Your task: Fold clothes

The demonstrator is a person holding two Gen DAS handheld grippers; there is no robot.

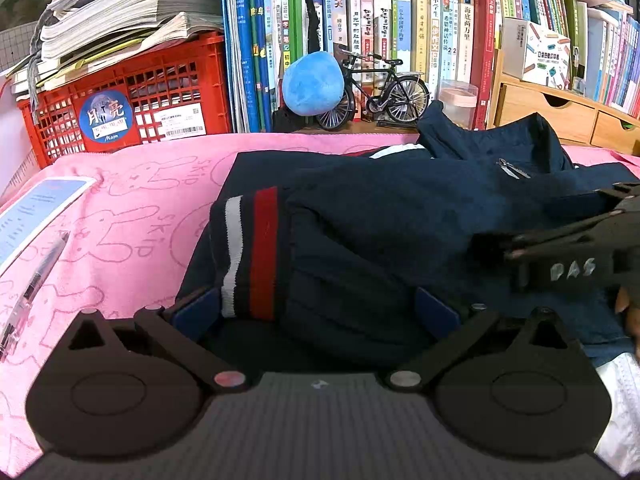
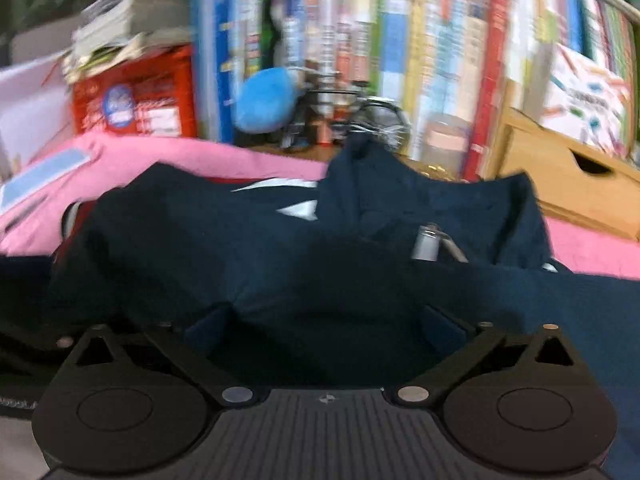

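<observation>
The round blue sticker point(image 1: 105, 117) on the red crate point(image 1: 176, 80) reads 月亮 with "Moon" beneath it — a white barcode label point(image 1: 180, 122) beside it is too small to read. White letters "DAS" sit on the right gripper point(image 1: 573, 269). Among the book spines, 海底两万里 point(image 1: 468, 36), 日有所诵 point(image 1: 421, 36) and 小学生 point(image 1: 437, 10) are legible. The right wrist view is too blurred to read.

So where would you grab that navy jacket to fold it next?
Probably the striped cuff of the navy jacket. It lies flat on top, just ahead of the left gripper, whose jaws stand wide around it. Come from the near side, low along the pink towel, and pinch the ribbed band.
</observation>
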